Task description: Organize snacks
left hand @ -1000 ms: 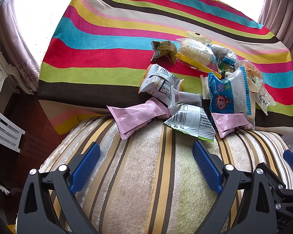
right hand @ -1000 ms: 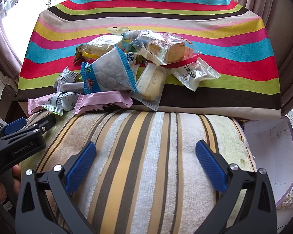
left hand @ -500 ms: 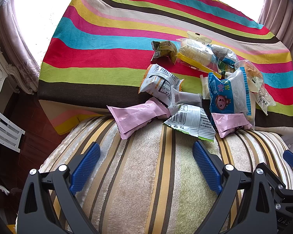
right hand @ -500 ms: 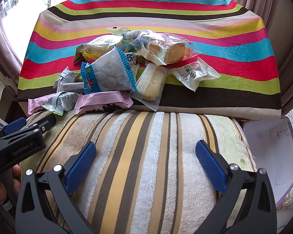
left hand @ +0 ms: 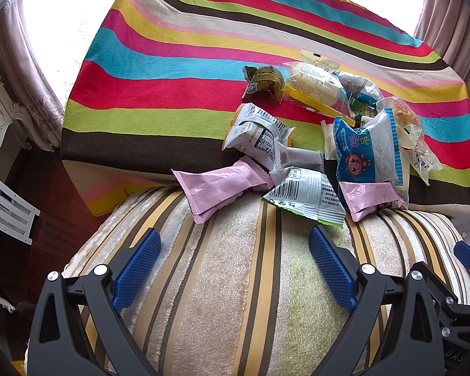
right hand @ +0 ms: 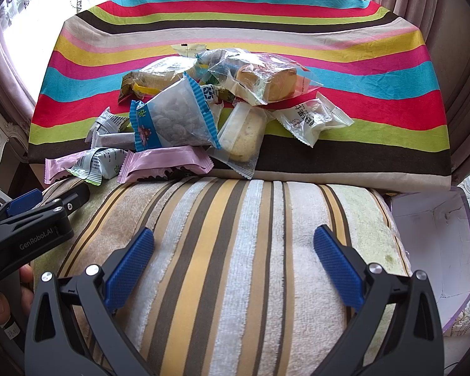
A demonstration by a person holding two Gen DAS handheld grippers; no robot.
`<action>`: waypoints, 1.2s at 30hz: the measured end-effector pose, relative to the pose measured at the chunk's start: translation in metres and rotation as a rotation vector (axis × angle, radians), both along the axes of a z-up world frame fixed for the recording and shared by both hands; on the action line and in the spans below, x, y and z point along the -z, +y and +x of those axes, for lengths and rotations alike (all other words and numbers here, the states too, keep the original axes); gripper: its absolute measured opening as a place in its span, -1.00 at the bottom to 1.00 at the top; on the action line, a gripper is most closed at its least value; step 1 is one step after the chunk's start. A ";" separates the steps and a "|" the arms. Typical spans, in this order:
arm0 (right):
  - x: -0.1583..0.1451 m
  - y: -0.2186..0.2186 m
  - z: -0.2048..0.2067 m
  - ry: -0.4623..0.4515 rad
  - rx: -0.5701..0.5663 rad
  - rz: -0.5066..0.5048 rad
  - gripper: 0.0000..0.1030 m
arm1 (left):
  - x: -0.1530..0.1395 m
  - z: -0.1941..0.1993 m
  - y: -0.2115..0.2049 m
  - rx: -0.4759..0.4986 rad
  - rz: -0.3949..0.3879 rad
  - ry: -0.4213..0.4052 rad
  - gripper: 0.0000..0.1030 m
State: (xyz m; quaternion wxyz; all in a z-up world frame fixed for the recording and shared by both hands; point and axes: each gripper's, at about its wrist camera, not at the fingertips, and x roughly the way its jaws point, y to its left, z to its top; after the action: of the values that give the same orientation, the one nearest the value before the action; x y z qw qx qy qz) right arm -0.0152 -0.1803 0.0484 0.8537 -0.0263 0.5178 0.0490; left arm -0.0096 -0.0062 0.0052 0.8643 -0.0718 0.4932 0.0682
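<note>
Nothing differs from the frames half a second and one second back: my two tongs and every packet sit where they were. My left gripper (left hand: 232,264) is spread wide and holds nothing, blue pads (left hand: 137,268) hovering over the striped plush cushion (left hand: 235,297). My right gripper (right hand: 233,263) is equally wide and empty over the same cushion, with the left tool's body visible at 9 o'clock in the right wrist view.

From the left tongs outward, at 12 o'clock, a pink wafer packet (left hand: 217,188) lies across the cushion's far edge, its long axis running 8 to 2 o'clock. At 1 o'clock, touching it, lies a white-green barcode packet (left hand: 304,195). The blue-edged candy bag (left hand: 368,150) stands tilted at 2 o'clock on a second pink packet (left hand: 368,199).

The whole snack pile (right hand: 203,112) rests on the striped tablecloth (right hand: 376,100), at 12 o'clock from the right tongs. A clear-wrapped bun (right hand: 268,83) tops the pile. An open white box (right hand: 432,241) sits at 3 o'clock.
</note>
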 end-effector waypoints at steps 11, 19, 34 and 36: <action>0.000 0.000 0.000 -0.005 0.002 0.003 0.97 | 0.000 0.000 0.000 0.000 0.000 0.000 0.78; 0.000 0.001 -0.001 -0.013 0.000 -0.004 0.97 | -0.008 -0.006 0.006 0.020 -0.073 -0.052 0.78; -0.001 -0.008 0.027 0.102 -0.075 0.092 0.97 | -0.022 0.017 0.048 0.033 -0.140 -0.054 0.45; -0.003 -0.009 0.031 0.098 -0.082 0.145 0.97 | -0.023 0.028 0.048 0.089 -0.104 -0.037 0.42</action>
State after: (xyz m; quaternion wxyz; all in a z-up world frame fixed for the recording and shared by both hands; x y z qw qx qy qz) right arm 0.0162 -0.1892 0.0510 0.8243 0.0167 0.5525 0.1225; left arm 0.0184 0.0419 0.0277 0.8705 -0.0959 0.4827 0.0024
